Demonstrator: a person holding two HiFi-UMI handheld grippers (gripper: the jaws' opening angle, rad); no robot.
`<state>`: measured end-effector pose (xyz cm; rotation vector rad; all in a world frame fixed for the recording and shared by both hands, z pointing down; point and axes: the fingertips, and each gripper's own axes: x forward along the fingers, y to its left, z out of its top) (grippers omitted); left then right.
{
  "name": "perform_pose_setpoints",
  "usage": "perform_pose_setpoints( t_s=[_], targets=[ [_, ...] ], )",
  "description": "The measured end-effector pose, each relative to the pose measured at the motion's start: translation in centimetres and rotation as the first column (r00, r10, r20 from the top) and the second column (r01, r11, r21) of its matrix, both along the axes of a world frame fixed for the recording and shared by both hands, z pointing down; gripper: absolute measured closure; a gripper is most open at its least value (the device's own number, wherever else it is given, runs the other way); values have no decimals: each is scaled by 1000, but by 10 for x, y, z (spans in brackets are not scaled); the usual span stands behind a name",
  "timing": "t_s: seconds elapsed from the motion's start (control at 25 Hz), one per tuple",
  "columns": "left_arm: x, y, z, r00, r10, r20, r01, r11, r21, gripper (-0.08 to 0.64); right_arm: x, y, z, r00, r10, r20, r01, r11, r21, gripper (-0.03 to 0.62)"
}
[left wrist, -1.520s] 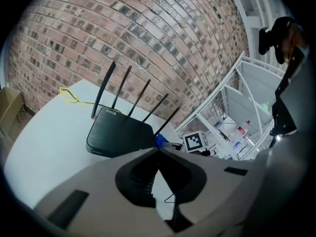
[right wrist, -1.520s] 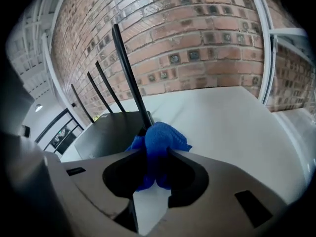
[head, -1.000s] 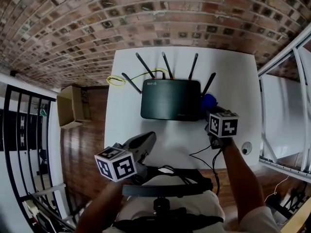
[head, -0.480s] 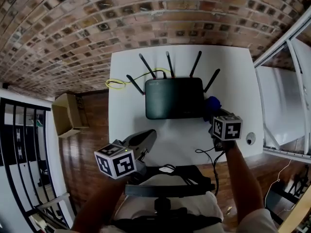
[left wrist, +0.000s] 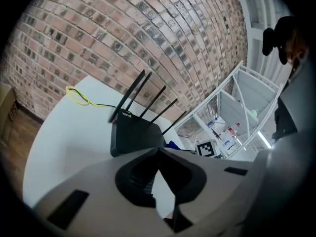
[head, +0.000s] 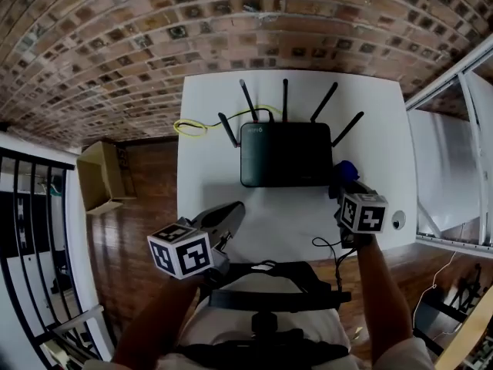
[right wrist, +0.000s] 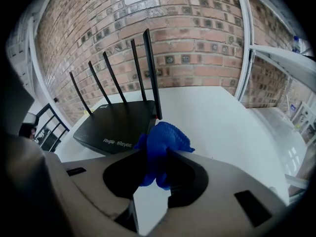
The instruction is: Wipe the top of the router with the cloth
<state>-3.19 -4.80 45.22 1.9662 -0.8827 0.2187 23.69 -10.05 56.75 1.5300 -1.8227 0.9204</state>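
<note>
Head view: from above, steeply down on the table [head: 208, 191]. Gripper views: low, close over it, facing the brick wall [right wrist: 197, 38]; all three share the router [head: 286, 154].

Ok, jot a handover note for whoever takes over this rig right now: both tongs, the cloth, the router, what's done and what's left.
Left tongs: shut, empty, by the near edge of the white table.
Right tongs: shut on the blue cloth, just off the near right corner of the black router.
Done: the cloth is gripped.
Left: bring the cloth onto the router's top and wipe it, probably minding the antennas at the back.
</note>
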Motion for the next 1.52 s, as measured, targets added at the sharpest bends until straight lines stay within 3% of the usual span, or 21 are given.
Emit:
perform_pose_setpoints(
  t_s=[0.36, 0.8, 1.16, 1.52],
  targets=[
    [-11, -12, -6, 997, 72, -18, -71, 997, 28, 529, -8, 18, -7, 994, 35, -102, -34, 999, 6, 463],
    [-42, 0, -3, 996, 76, -37, -76, 997, 19, 528, -25, 37, 1, 990, 62, -123, -66, 998, -25, 463],
    [-47, 2, -4, 995, 87, -45, -86, 996, 26, 528, -34, 53, 4, 991, 56, -125, -61, 998, -32, 463],
    [-53, 1, -2, 994, 99, -50, -98, 995, 17, 529, -71, 46, 11, 993, 20, -115, -25, 999, -46, 463]
  ],
)
